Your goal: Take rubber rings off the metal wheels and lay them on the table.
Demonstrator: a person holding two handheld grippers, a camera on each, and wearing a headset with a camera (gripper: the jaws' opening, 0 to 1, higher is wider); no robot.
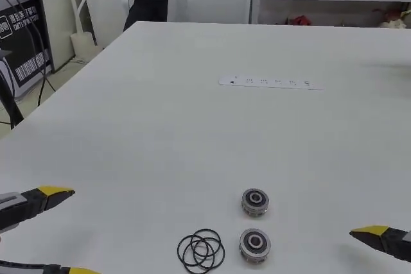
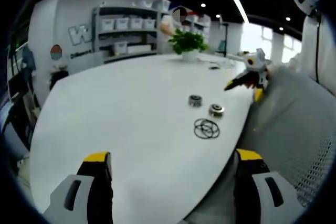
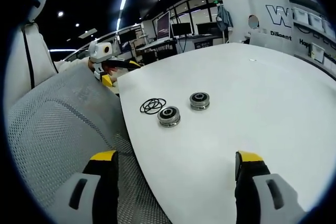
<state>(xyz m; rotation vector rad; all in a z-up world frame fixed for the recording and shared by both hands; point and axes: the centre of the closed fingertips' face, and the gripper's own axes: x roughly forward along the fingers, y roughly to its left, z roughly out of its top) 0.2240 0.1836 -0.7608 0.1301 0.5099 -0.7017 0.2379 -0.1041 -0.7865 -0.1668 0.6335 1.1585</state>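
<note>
Near the front edge of the white table [image 1: 160, 113]: two metal wheels, a far wheel [image 1: 255, 201] and a near wheel [image 1: 255, 246], both flat on their sides, one behind the other with a gap between. Just beside the near wheel, on its left in the head view: a small heap of black rubber rings [image 1: 201, 249], overlapping one another, flat on the tabletop and off the wheels. Cannot tell whether either wheel carries a ring of its own.

As for the left gripper [image 2: 172, 156]: spread wide, yellow-tipped jaws far apart, nothing between them. Sits low on the left of the head view at the table's near edge, well apart from rings and wheels.

As for the right gripper [image 3: 177, 157]: spread just as wide in its own view, grips nothing. Sits low on the right of the head view with one yellow tip in sight, well apart from the near wheel.

Farther back on the table: a flat white power strip [image 1: 270, 83]. Beside the table edge in both gripper views: a grey mesh chair [image 3: 58, 124]
</note>
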